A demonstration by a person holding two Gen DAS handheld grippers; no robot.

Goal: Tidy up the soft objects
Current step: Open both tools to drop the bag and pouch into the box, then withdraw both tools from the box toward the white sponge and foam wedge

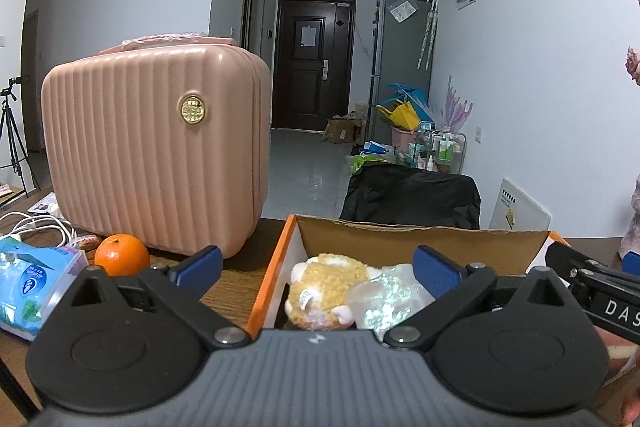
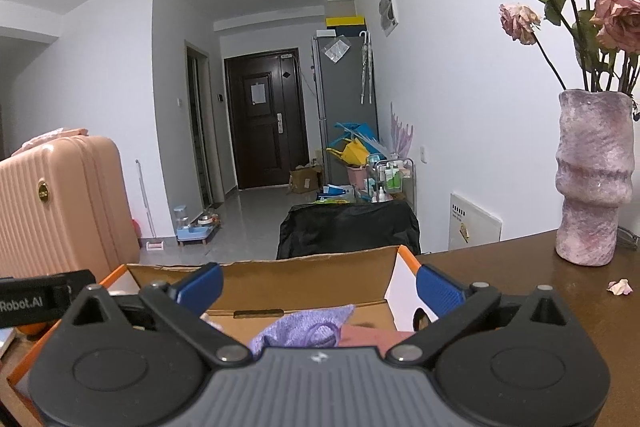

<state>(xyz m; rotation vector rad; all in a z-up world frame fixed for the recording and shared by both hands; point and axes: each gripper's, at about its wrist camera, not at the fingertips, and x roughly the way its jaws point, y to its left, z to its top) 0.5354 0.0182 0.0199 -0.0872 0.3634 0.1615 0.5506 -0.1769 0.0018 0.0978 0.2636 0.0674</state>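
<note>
Left tool (image 1: 316, 265) and right tool (image 2: 320, 287), each with jaws spread wide and nothing between the blue pads, poised over an open cardboard box (image 1: 420, 233) on the wooden desk (image 1: 232, 279). Inside the box lie a tan plush toy (image 1: 324, 287) touching a clear plastic bag (image 1: 384, 301), and, seen from the right wrist, a purple cloth (image 2: 304, 327) beside a pink cloth (image 2: 372, 337). Left of the box stand a pink suitcase (image 1: 156, 151) and an orange (image 1: 122, 254); a vase (image 2: 594, 179) stands to the right.
</note>
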